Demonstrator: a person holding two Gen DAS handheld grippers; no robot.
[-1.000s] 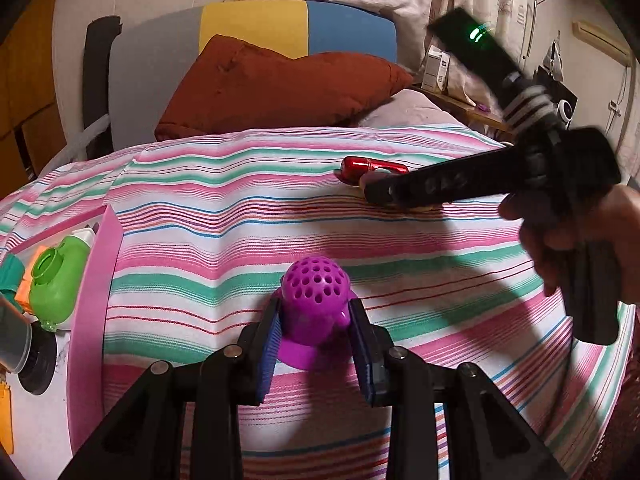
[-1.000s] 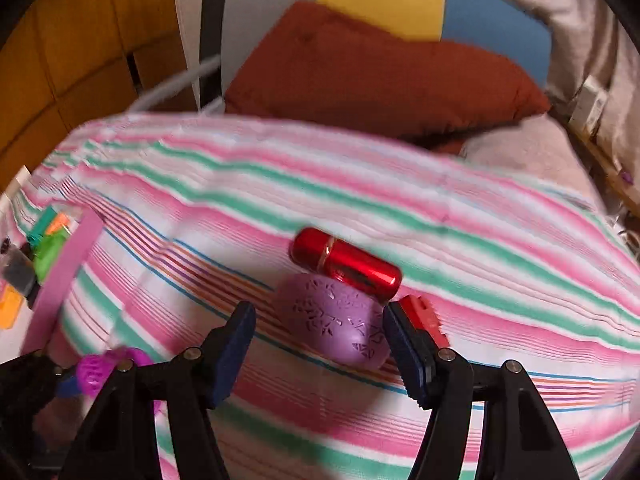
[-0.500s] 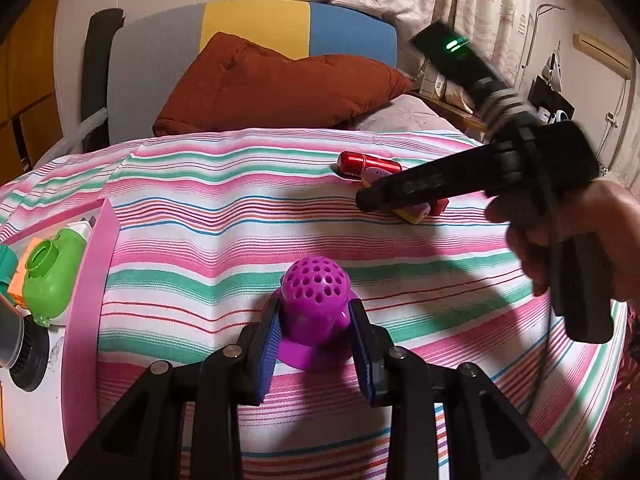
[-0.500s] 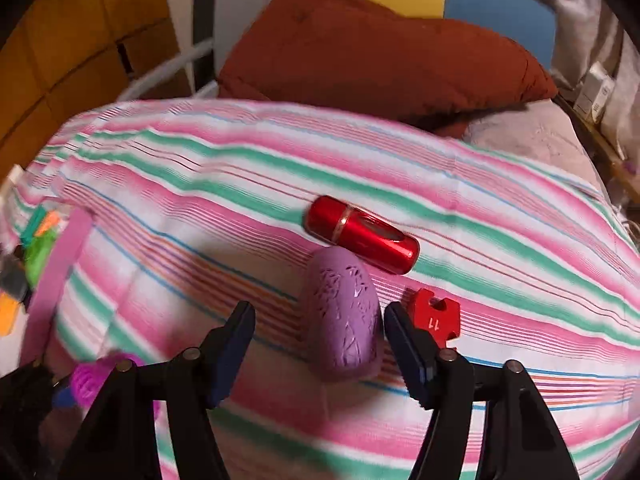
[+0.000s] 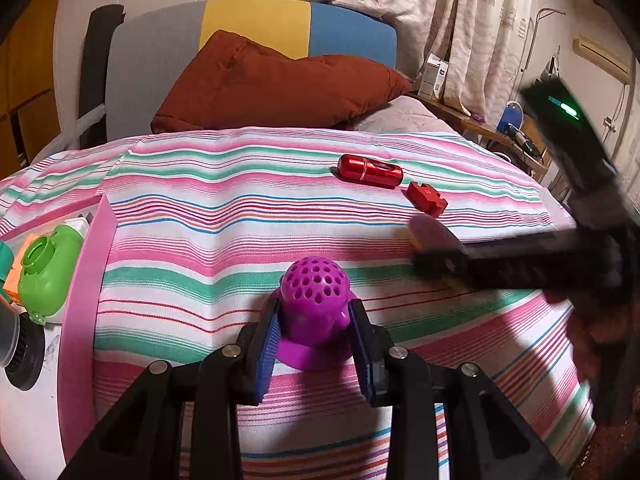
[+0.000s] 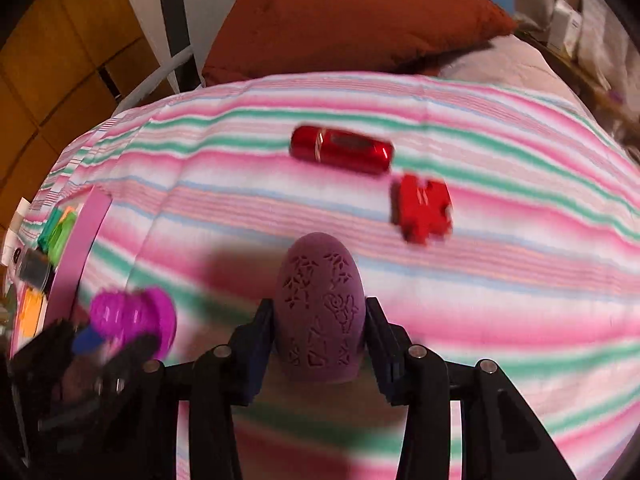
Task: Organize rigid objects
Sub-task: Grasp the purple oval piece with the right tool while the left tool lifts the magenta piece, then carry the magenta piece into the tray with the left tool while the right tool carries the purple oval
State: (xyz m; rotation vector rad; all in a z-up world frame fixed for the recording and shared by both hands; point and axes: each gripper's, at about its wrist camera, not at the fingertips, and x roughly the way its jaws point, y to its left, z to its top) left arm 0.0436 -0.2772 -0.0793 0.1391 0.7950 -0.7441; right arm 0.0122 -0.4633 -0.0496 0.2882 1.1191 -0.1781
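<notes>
Both claws are clamped, the left gripper (image 5: 314, 336) on a purple dome (image 5: 314, 300) and the right gripper (image 6: 320, 336) on a mauve egg (image 6: 320, 312), while a red tube (image 5: 370, 171) and red block (image 5: 426, 198) lie unsorted on the striped bedspread (image 5: 200, 240), beside the half-filled pink tray (image 5: 86, 280).

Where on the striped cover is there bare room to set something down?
Bare: the wide stripe band between the pink tray and the red capsule, up to the brown cushion. Crowded: around the capsule and red puzzle piece, and inside the tray.
</notes>
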